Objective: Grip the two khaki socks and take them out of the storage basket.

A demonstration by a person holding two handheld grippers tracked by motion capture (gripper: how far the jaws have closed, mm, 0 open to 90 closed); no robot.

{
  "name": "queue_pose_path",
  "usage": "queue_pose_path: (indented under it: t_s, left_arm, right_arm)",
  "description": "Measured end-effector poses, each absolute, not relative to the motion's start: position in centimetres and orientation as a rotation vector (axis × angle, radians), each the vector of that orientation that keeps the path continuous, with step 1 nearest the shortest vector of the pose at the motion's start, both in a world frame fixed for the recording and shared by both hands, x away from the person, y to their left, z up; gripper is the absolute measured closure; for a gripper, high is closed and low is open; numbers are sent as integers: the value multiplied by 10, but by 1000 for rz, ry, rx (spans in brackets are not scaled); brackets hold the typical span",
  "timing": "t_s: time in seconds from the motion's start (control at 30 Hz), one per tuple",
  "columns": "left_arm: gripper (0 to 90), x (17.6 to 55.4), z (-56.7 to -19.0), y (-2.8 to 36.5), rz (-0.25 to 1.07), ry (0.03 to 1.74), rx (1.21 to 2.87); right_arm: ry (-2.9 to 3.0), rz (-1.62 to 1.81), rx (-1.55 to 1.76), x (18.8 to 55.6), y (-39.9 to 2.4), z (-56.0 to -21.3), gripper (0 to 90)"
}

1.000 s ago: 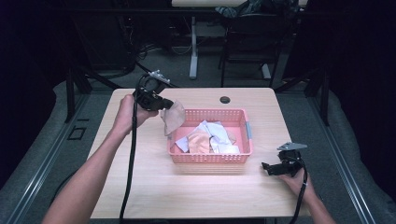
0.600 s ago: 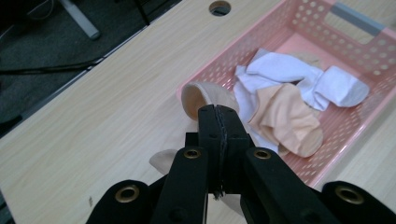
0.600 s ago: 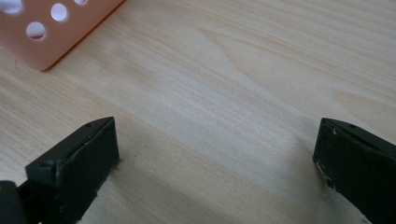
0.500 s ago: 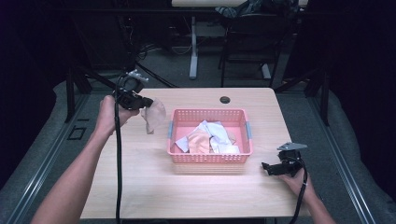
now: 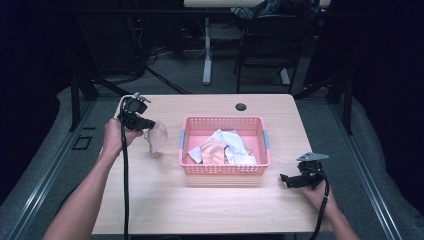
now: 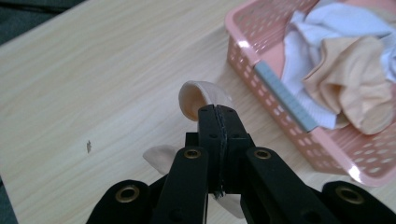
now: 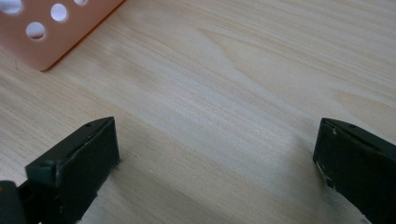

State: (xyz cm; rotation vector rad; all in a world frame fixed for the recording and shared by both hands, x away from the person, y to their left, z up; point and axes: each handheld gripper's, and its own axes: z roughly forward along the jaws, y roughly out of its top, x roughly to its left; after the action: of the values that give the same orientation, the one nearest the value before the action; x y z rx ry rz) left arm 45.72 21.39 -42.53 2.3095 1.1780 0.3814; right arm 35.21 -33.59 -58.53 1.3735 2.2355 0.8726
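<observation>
A pink plastic basket stands mid-table with white and beige socks heaped in it. My left gripper is over the table's left side, shut on a beige sock that hangs from its tips left of the basket. In the left gripper view the jaws are pressed together on the beige sock, with the basket at the upper right. My right gripper rests low near the basket's front right corner, open, with bare wood between its jaws.
The light wooden table has a dark cable hole at its back edge. Black cables trail from both grippers. Chairs and desk legs stand on the grey floor behind the table. A basket corner shows near the right gripper.
My left gripper has carried the beige sock from the basket's left rim out to the left and lower toward the table. The right gripper has stayed put.
</observation>
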Motion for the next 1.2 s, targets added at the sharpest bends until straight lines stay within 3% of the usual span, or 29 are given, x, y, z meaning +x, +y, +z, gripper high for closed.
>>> queue_pose_path:
  t_s: [0.4,0.87,0.9,1.0,1.03,1.07,1.2]
  left_arm:
    - [896,469,-500,217,256,1326,2343]
    - [885,471,-545,214,150,1413,2299]
    - [866,471,-544,214,151,1410,2290]
    - [647,470,-541,215,158,1415,2283]
    - [647,469,-538,217,153,1420,2270]
    - [491,467,-530,218,173,1422,2241]
    - [313,463,-510,218,204,1370,2227]
  right_arm:
    - [2235,873,1373,352,-336,-585,0]
    - [2240,875,1372,352,-336,-585,0]
    - [2240,875,1371,352,-336,-585,0]
    - [2238,876,1372,352,-336,-585,0]
    - [2241,875,1371,352,-336,-585,0]
    - [2241,875,1371,352,-336,-585,0]
    - [2239,876,1371,352,-336,-585,0]
